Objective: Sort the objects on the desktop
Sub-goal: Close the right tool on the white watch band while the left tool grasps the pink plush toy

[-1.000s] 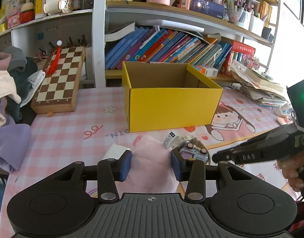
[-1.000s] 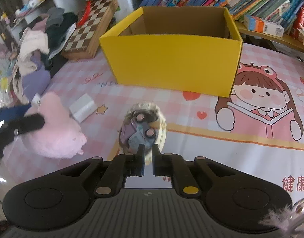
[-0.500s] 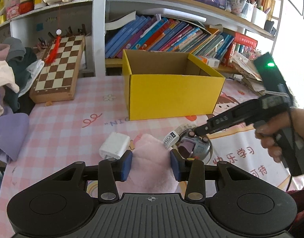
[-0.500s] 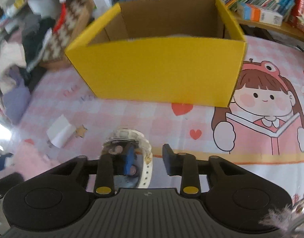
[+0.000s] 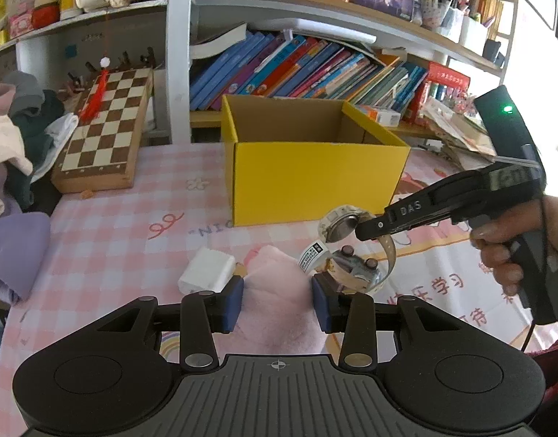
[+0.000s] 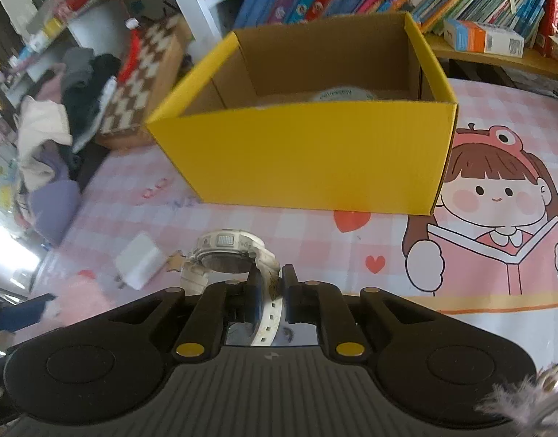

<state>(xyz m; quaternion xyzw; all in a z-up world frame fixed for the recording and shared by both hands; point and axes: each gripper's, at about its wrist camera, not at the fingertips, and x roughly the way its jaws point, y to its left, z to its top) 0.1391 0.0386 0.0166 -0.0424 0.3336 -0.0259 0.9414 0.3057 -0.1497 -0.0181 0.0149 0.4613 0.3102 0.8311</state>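
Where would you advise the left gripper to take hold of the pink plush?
Grip the pink plush across its soft middle, coming straight forward and down: the left gripper is open and already straddles it, and the toy car crowds its right side.

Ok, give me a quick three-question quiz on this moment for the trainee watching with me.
1. True or false: the right tool is shut on the white watch and holds it off the table.
2. Multiple choice: what lies between the left tool's open fingers? A) pink fluffy cloth B) chessboard C) white charger
3. Fill in: the yellow box already holds a round whitish thing, so it is not ____.

Key: 1 true; the left wrist view shows the watch lifted in front of the box. 2 A; the charger lies just outside the left finger. 3 empty.
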